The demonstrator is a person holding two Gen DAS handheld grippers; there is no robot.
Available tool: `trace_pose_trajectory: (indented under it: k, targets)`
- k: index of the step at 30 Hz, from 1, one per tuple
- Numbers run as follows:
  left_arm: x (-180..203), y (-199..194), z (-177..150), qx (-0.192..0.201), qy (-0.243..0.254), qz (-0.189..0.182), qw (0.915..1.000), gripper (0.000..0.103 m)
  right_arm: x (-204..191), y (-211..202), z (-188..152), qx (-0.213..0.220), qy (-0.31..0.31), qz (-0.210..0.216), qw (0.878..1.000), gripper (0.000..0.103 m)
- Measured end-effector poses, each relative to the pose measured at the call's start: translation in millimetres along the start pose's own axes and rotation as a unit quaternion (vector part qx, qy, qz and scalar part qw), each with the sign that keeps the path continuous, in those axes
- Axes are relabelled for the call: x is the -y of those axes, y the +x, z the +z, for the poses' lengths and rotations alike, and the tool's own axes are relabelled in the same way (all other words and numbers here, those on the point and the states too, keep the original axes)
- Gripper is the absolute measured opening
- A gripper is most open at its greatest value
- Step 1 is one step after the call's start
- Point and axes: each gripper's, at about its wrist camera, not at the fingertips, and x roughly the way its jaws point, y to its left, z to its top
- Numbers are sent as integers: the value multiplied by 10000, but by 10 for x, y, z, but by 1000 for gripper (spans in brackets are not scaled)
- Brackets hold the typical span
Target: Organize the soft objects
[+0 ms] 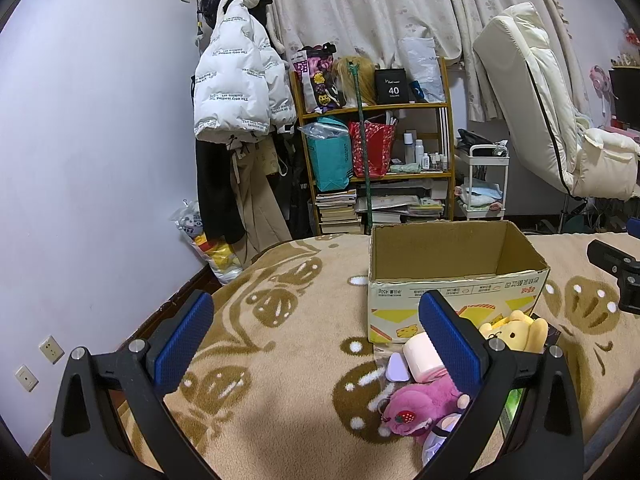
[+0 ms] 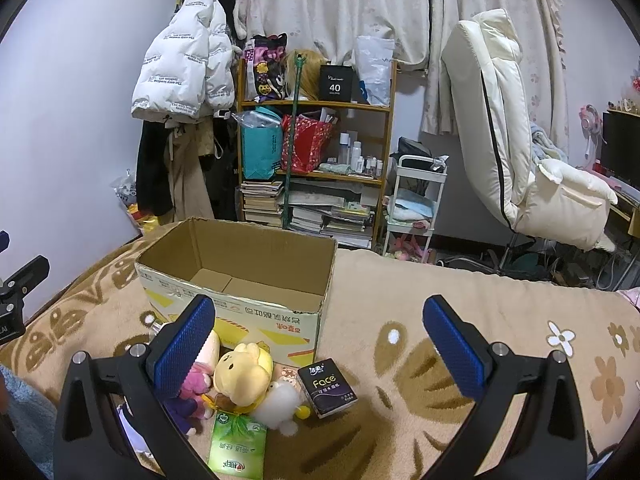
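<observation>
Yellow plush toy (image 2: 242, 376) lies beside cardboard box (image 2: 240, 276).

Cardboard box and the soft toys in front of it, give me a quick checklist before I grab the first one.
1. Cardboard box open, upright: ok.
2. Box inside has room: ok, only its bare floor shows.
3. Left gripper jaws open, nothing held: ok.
4. Right gripper jaws open, nothing held: ok.
5. Yellow plush unobstructed from above: ok.
6. Pink plush clear of the left gripper: cannot tell, a jaw covers part.
</observation>
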Motion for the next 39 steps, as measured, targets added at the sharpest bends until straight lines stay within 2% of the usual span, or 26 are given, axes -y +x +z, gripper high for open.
trace_pose_trajectory:
  k: [39]
  targets:
    - [6, 2, -1, -6, 12, 8, 10000, 101, -40, 14, -23, -7, 4, -4, 10000, 103]
